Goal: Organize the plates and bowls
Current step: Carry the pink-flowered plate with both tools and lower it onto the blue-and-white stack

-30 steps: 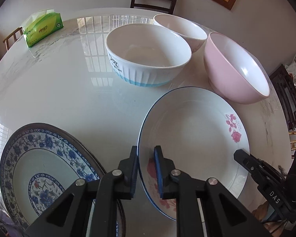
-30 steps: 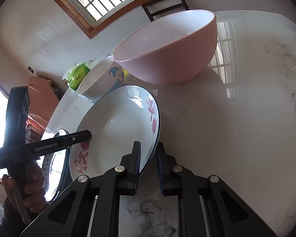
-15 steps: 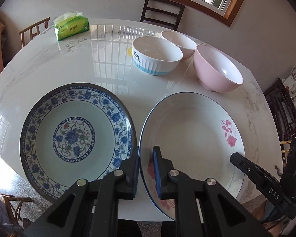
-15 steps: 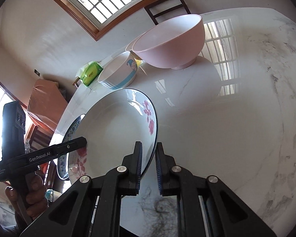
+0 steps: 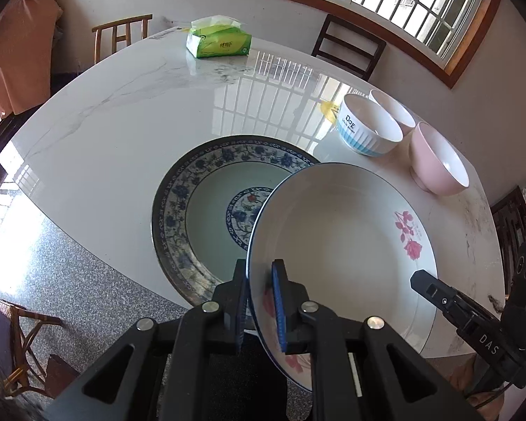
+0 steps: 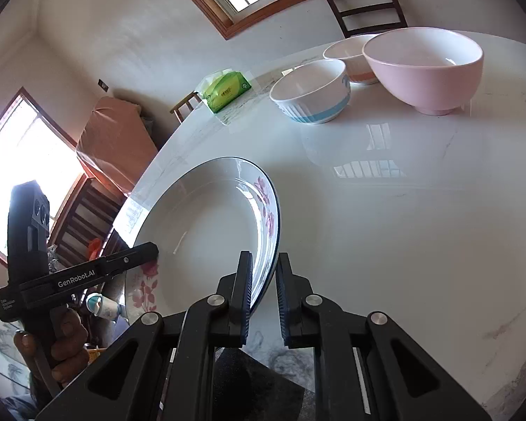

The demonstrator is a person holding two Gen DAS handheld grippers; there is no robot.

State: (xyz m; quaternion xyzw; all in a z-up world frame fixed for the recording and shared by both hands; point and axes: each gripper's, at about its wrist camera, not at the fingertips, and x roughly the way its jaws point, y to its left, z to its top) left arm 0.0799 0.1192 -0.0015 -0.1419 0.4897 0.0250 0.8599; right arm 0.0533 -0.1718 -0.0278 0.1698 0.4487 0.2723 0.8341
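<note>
Your left claw [image 5: 259,301] and right claw [image 6: 264,294] each pinch opposite rims of the rose plate [image 5: 343,242], which hangs tilted above the table [image 5: 122,133], face up, its left edge overlapping the blue plate [image 5: 200,203]. Past the blue plate to the right, three bowls cluster: striped bowl [image 5: 368,126], pink bowl [image 5: 438,161], a third behind.

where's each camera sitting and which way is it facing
Left wrist: rides on the left tool, looking down and forward across the table; its fingers clamp the rose plate above the blue-patterned plate; the right tool shows at the right.
Right wrist: rides on the right tool, clamped on the rose plate's opposite rim; the left tool and a hand show at the left.
Shared: rose plate, pink bowl, tissue pack.
</note>
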